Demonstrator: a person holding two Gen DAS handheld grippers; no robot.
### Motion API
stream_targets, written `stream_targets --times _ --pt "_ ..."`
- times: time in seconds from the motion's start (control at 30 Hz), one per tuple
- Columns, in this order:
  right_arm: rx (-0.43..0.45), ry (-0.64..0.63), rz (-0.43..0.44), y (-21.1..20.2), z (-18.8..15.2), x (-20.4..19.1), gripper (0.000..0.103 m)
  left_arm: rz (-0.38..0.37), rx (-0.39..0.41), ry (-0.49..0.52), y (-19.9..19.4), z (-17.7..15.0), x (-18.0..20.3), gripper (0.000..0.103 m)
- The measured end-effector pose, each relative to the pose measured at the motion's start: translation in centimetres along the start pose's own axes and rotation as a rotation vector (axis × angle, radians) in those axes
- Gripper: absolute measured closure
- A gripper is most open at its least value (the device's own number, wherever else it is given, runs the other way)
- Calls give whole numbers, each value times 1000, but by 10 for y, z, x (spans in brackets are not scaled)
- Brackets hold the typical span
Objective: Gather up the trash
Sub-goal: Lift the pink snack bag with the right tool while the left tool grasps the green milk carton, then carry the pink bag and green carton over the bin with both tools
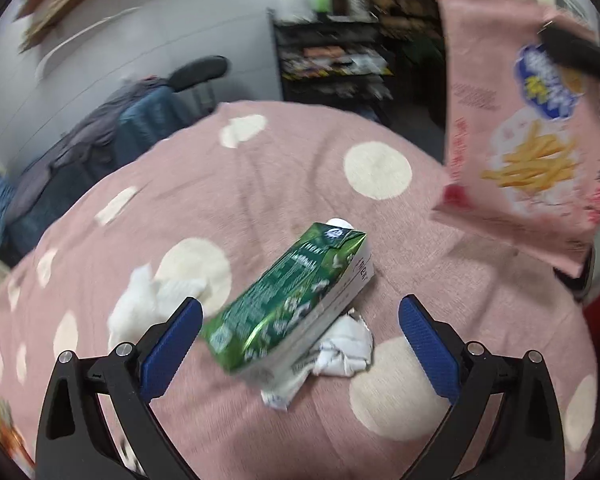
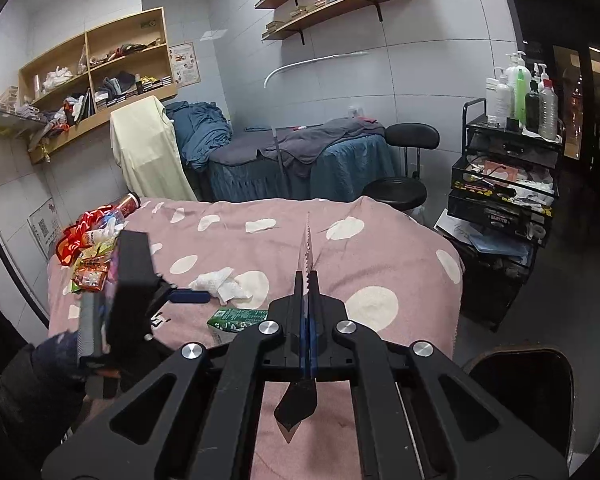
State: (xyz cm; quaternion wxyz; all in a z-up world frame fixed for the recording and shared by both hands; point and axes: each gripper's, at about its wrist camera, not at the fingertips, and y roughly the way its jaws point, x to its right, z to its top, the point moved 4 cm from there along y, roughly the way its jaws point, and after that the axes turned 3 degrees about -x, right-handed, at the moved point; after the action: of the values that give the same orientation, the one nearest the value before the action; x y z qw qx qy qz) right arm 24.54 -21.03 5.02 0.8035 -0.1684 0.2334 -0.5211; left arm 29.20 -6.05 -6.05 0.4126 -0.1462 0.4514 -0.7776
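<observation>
Right tongs [image 2: 309, 276] pinch the chip bag [image 1: 520, 128] by its edge, hanging clear. Left tongs [image 1: 300, 316] gape wide around the green carton [image 1: 292, 300], lower centre, ready to grab.

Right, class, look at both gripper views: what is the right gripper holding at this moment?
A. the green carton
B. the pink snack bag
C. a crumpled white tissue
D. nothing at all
B: the right gripper is shut on the pink snack bag, which hangs above the bed, while the green carton and tissue lie on the spotted blanket before the open left gripper.
</observation>
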Motion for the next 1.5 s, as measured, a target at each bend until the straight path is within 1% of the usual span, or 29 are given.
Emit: stream_targets --times 0.1,0.17,0.23,0.27,0.3,0.33,0.37,0.5,0.53,0.57,0.63,0.7,0.73,0.83,0.93,1.0,1.03,1.1,1.17,1.23,1.27,1.3,1.37,1.43,1.5 --pt "4 8 -13 -15 -8 8 101 11 -92 128 25 11 1 5" --pt "6 15 -27 -25 -14 14 101 19 -151 172 40 16 0 6" --pt "6 31 -35 -32 -20 22 101 -11 -205 170 51 20 -2 18" --pt "5 42 -39 -35 -24 27 101 -41 -230 162 56 21 -2 21" --pt "4 53 -42 -38 -28 30 101 -62 -239 156 57 22 -1 29" --pt "2 64 -45 -40 -31 34 101 -77 -244 148 59 23 0 31" --pt "-2 84 -49 -42 -36 41 101 -80 -242 145 60 24 0 32" --pt "-15 127 -55 -41 -47 56 101 -91 -210 125 54 23 2 41" --pt "-15 137 -54 -41 -48 59 101 -91 -195 115 50 23 2 45" --pt "-13 148 -53 -42 -50 62 101 -93 -175 98 45 23 1 46" --pt "-8 160 -55 -43 -53 66 101 -93 -115 42 32 26 -5 52" --pt "0 177 -56 -45 -56 71 101 -108 -79 -2 25 28 -7 54" --pt "2 185 -57 -46 -57 73 101 -110 -76 -6 23 26 -6 54" --pt "4 209 -58 -47 -60 78 101 -93 -91 15 29 22 5 54" --pt "8 226 -62 -48 -61 83 101 -44 -102 34 38 25 10 51" --pt "8 235 -62 -49 -60 84 101 -45 -137 15 48 31 9 50" --pt "10 240 -61 -51 -61 84 101 -41 -169 14 56 33 9 48" --pt "11 244 -59 -53 -62 85 101 -16 -218 25 69 35 11 45" --pt "14 244 -61 -55 -62 86 101 -13 -250 32 78 36 13 47" --pt "16 245 -63 -59 -63 86 101 -14 -249 31 73 37 12 49" --pt "17 245 -65 -60 -64 87 101 -20 -243 27 70 37 11 52" --pt "19 246 -67 -62 -64 87 101 -25 -230 15 65 36 10 54" --pt "29 250 -70 -66 -65 89 101 -39 -174 -3 51 34 9 55" --pt "40 253 -74 -68 -65 91 101 -84 -93 -30 30 31 12 55" --pt "56 258 -87 -73 -65 95 101 -104 -32 -54 13 27 18 55"
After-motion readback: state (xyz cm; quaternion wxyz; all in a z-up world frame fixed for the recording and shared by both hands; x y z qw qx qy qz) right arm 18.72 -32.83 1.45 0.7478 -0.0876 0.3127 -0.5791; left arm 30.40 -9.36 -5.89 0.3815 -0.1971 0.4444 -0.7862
